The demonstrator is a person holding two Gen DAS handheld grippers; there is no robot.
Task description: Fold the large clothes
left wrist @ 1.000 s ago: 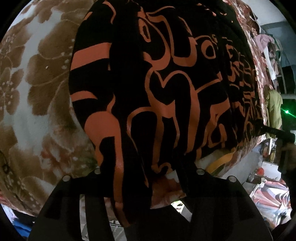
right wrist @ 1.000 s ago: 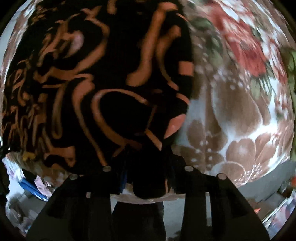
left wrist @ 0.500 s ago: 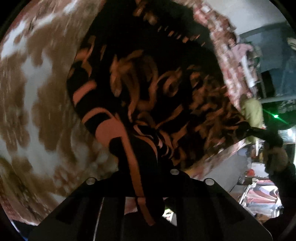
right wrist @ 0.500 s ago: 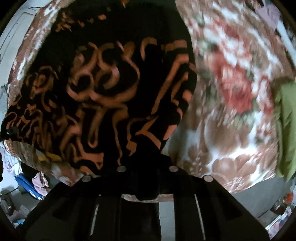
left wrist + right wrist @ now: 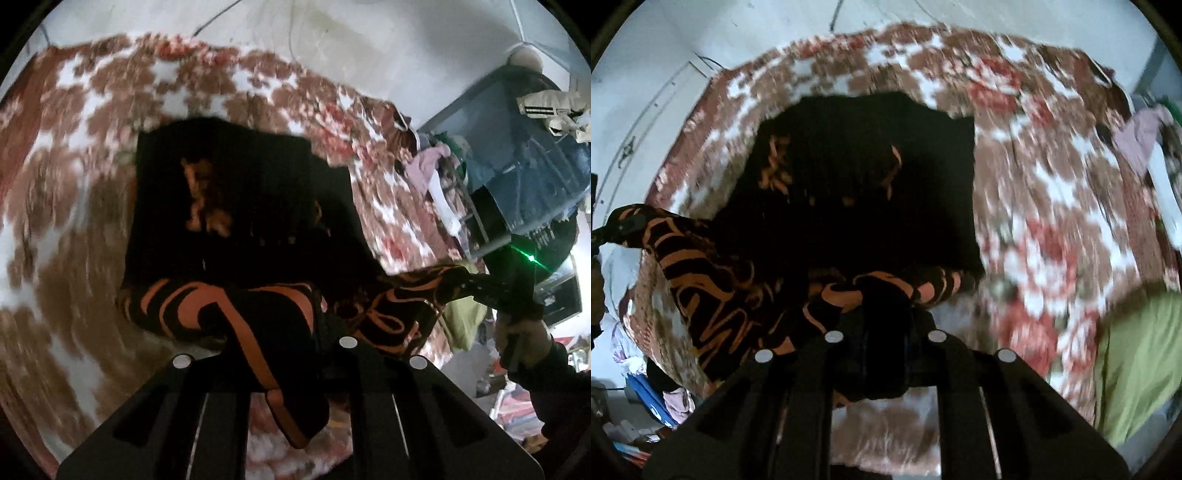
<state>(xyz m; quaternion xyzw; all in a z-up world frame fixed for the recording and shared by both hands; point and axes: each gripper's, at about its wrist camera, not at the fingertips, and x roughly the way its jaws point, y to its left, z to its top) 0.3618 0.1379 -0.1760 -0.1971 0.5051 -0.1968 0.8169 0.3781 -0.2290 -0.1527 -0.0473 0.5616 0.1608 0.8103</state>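
A large black garment with orange swirl print (image 5: 236,206) lies on a floral bedspread (image 5: 74,155). Its near edge is lifted off the bed and stretched between both grippers. My left gripper (image 5: 291,350) is shut on one corner of the garment, and a strip of printed cloth hangs down between its fingers. My right gripper (image 5: 882,332) is shut on the other corner (image 5: 871,291). The right gripper also shows in the left wrist view (image 5: 491,288), holding the cloth at the right. The far part of the garment (image 5: 871,166) rests flat on the bed.
The floral bedspread (image 5: 1052,192) covers the bed up to a white wall. A green cloth (image 5: 1137,362) lies at the bed's right edge. Piled clothes and a dark shelf (image 5: 517,155) stand at the right. Clutter lies on the floor at the lower left (image 5: 653,406).
Both grippers have pulled back and up from the garment while still gripping its edge. The view has gone from close cloth to the whole bed, and the near edge is now lifted.
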